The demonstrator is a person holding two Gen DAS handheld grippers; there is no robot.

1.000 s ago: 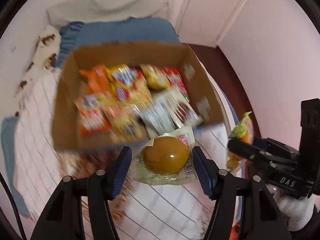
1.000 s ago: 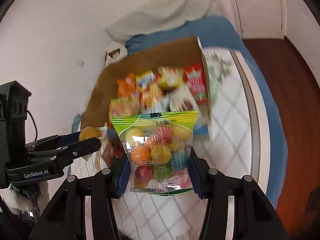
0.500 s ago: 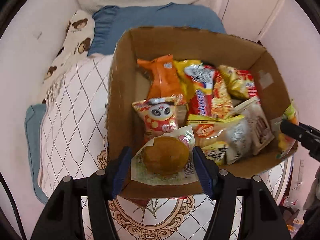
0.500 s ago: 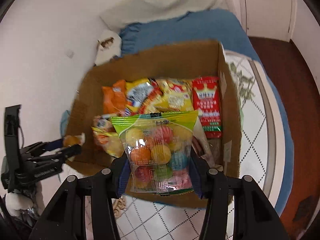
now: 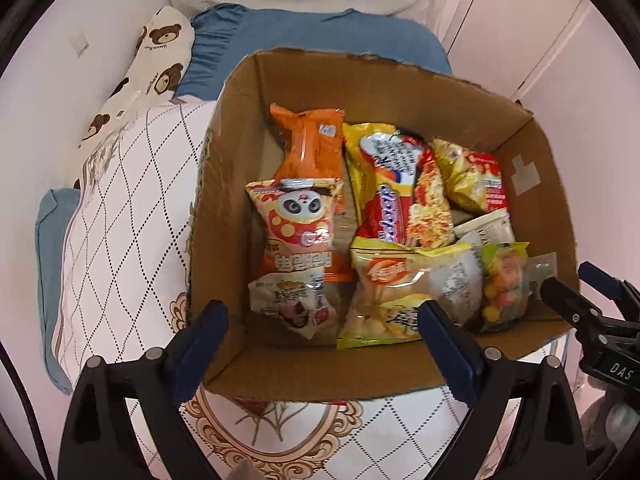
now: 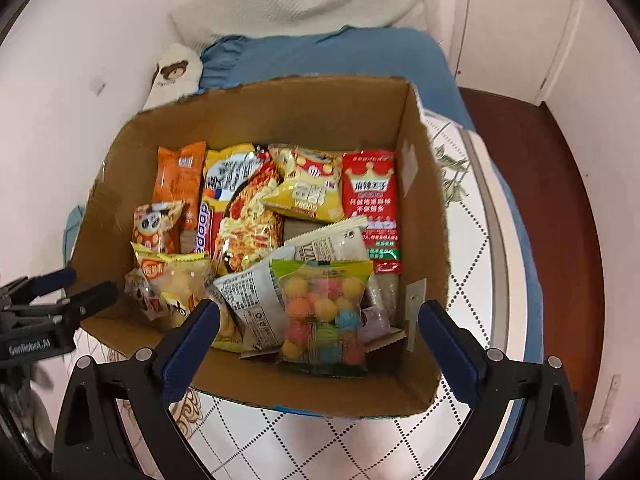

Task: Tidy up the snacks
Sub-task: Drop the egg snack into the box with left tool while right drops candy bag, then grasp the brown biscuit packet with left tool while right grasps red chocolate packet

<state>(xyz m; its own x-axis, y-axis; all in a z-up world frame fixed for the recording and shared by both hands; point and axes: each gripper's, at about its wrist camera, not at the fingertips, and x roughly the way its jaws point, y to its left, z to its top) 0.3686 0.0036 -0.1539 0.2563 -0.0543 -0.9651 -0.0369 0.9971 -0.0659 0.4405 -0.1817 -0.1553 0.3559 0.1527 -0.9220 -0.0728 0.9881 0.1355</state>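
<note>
A cardboard box sits on the bed, full of snack packets. My left gripper is open and empty above the box's near left corner. A small clear bun packet lies in the box just ahead of it, below a panda snack bag. My right gripper is open and empty above the near right corner. A clear bag of coloured candy balls lies in the box ahead of it. Each gripper shows at the edge of the other's view.
The box rests on a white quilted cover over a blue bed. A bear-print pillow and blue bedding lie behind. White walls stand left and right; a door and dark wood floor are at right.
Both grippers opened over the box. The bun packet dropped from the left gripper and the candy-ball bag from the right; both now lie inside the box.
</note>
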